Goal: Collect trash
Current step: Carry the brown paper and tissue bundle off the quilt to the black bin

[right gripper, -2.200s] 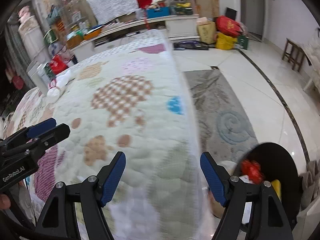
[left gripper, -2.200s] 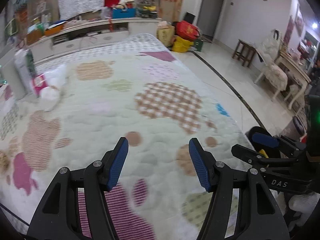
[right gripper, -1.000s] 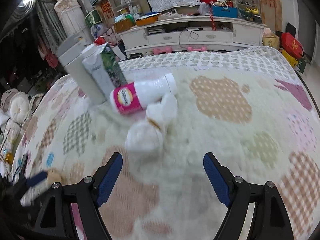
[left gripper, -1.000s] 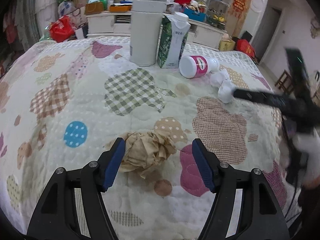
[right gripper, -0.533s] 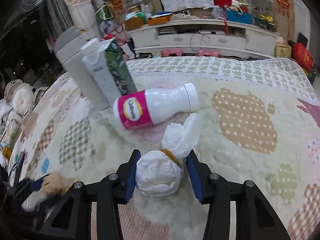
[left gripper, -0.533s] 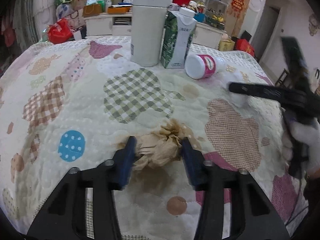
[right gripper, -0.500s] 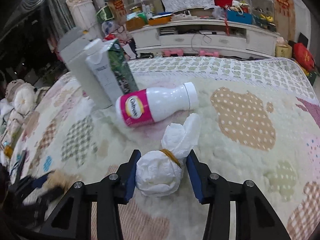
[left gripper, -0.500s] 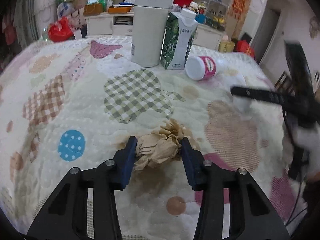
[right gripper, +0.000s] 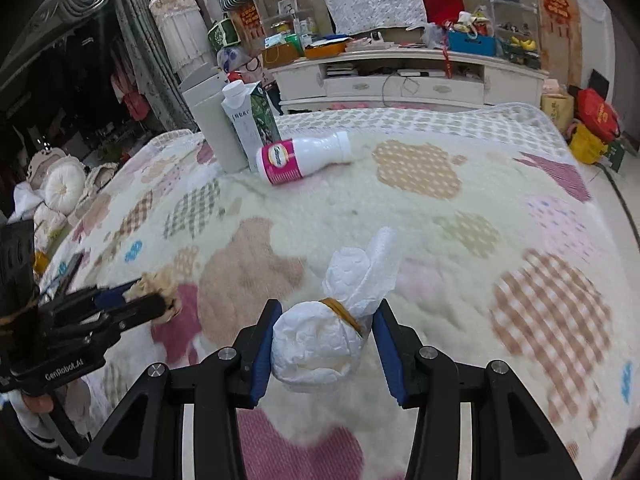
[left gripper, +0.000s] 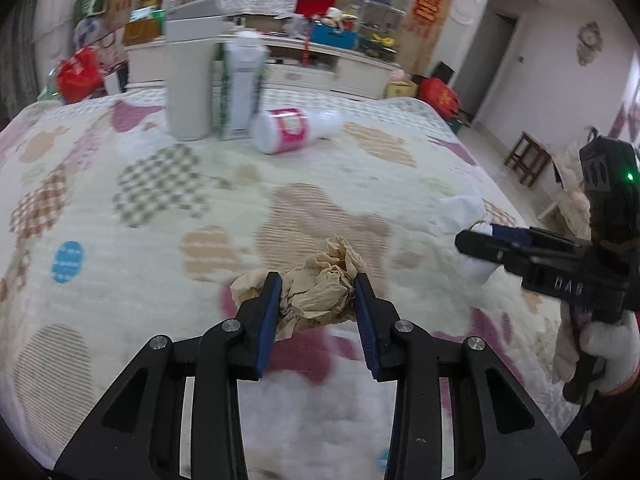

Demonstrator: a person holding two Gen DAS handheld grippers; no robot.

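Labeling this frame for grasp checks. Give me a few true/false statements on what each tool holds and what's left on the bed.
1. The left tool grips a brown crumpled paper ball. True.
2. The right tool is empty. False: it grips a white tied tissue bundle.
3. The pink-labelled bottle stands upright. False: it lies on its side.
4. The green carton stands beside a grey canister. True.

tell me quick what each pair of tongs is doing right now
Left tongs: shut on the crumpled brown paper, after just closing on it.
Right tongs: shut on the white tied bundle.
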